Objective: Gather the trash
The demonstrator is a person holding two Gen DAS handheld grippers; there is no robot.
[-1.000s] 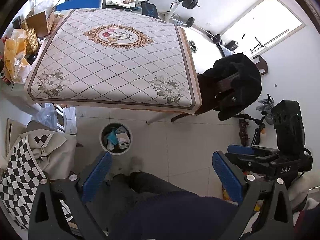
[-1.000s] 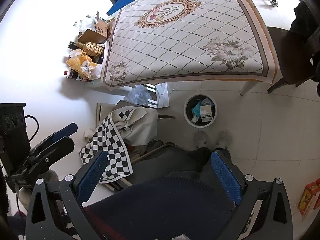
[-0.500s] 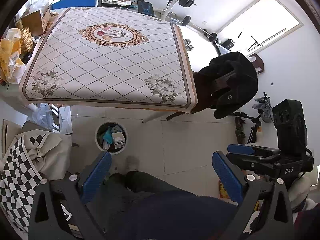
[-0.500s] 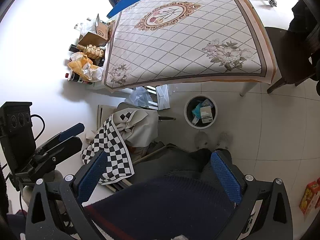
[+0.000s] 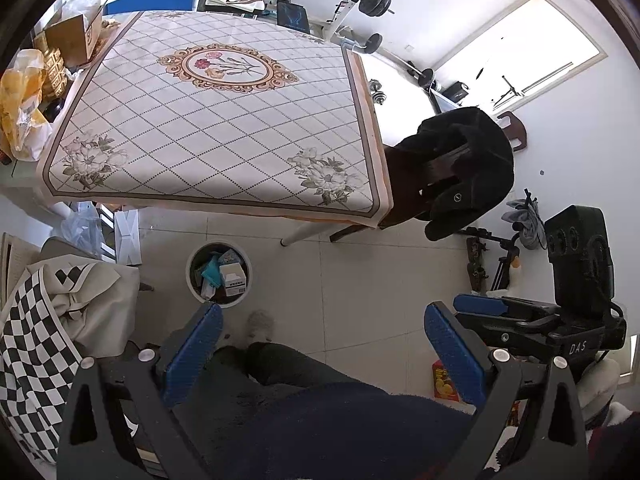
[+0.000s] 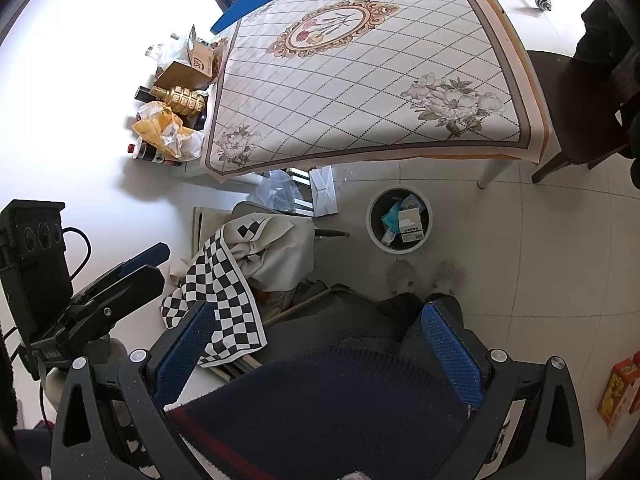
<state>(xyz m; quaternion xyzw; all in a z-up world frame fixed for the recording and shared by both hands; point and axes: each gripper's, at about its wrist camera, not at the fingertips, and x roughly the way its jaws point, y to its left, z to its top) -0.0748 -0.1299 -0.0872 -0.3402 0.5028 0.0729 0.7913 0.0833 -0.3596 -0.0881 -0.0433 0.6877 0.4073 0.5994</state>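
Observation:
A round white trash bin (image 5: 219, 271) stands on the tiled floor by the table's near edge; it also shows in the right wrist view (image 6: 399, 220). It holds a white box (image 5: 233, 277), teal wrappers and other scraps. My left gripper (image 5: 320, 344) is open and empty, held high above the floor, in front of the person's body. My right gripper (image 6: 320, 340) is open and empty at a similar height. Each gripper shows in the other's view, the right one (image 5: 520, 316) and the left one (image 6: 120, 276).
A table with a floral diamond-pattern cloth (image 5: 224, 120) fills the upper view. A chair draped with a black coat (image 5: 460, 172) stands right of it. A checkered cloth over a seat (image 5: 52, 312) lies left. Boxes and a yellow bag (image 5: 20, 108) sit by the wall. An orange carton (image 5: 444, 380) stands on the floor.
Both grippers drifted slightly, so the table and bin shift a little in view. Both stay open and empty.

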